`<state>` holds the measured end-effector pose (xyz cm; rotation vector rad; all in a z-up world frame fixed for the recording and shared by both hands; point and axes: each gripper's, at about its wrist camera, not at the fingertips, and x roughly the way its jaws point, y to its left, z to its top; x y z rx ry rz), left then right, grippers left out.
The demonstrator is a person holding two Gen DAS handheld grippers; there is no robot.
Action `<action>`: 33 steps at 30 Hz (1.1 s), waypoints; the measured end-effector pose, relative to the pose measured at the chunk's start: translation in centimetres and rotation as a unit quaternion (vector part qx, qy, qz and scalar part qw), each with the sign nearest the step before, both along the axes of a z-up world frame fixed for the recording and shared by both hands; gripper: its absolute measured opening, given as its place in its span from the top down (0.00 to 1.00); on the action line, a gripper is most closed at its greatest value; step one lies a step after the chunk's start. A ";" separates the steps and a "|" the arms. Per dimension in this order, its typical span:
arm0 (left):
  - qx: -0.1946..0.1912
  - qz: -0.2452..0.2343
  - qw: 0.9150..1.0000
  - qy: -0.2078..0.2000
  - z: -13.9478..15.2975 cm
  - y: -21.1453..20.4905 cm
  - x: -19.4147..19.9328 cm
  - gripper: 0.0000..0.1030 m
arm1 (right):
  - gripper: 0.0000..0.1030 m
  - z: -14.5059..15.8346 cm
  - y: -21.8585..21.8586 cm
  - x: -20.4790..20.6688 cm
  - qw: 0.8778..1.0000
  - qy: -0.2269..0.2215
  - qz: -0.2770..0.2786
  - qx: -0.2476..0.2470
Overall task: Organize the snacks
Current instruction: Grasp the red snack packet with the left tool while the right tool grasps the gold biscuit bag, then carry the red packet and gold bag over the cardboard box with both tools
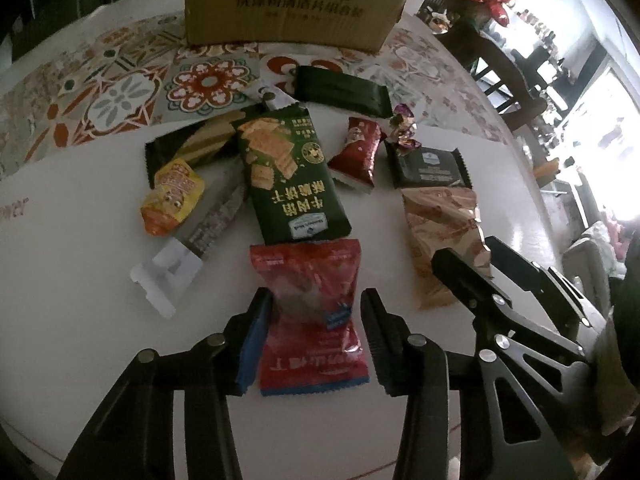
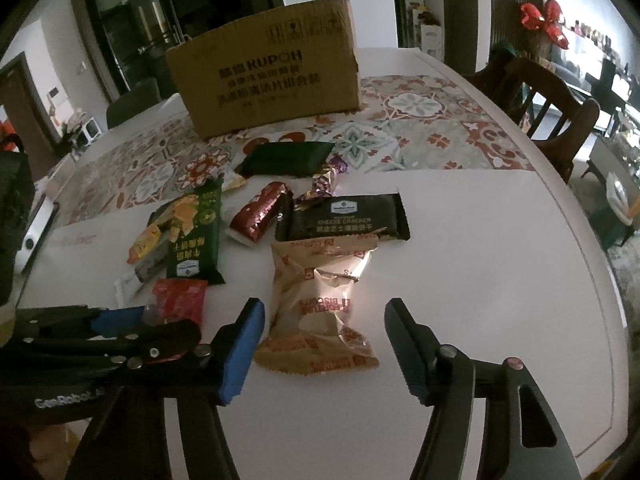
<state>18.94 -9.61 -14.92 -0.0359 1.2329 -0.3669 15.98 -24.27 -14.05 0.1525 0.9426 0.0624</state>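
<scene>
One cardboard box (image 1: 296,4) stands behind ten scattered snack packets on the table (image 1: 80,240). Left gripper (image 1: 316,320) straddles the red packet (image 1: 308,304), pads not pressing; right gripper (image 2: 324,340) straddles the tan packet (image 2: 320,300), likewise unclamped.

Lying flat just before the big green cracker pack (image 1: 294,178): red snack bag (image 1: 310,312), crinkled, label upside down. Sitting to that pack's right: small dark-red packet (image 1: 356,154), black cheese-cracker pack (image 2: 348,218), tan foil bag (image 2: 324,304) puffed and catching light. Resting at its left: orange-yellow pouch (image 1: 172,196).
</scene>
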 end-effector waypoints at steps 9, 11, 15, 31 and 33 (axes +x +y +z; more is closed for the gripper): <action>-0.001 -0.002 1.000 -0.007 0.1 0.1 0.1 0.66 | 0.56 -0.3 1.1 0.1 1.000 0.003 0.022 0.003; -0.001 -0.003 1.000 -0.007 0.2 0.3 -0.1 0.66 | 0.60 -0.2 1.5 0.0 1.000 -0.001 0.026 -0.005; -0.005 -0.004 1.000 -0.011 0.6 0.6 -0.5 0.66 | 0.62 0.1 1.4 -0.3 1.000 -0.004 0.023 -0.004; -0.001 -0.004 0.990 -0.138 7.5 1.9 -1.2 0.66 | 0.62 4.8 1.8 -1.2 0.997 -0.070 0.019 -0.002; 0.004 -0.003 0.988 -0.157 8.5 2.0 -0.9 0.66 | 0.63 5.7 2.0 -1.0 0.997 -0.081 0.021 -0.003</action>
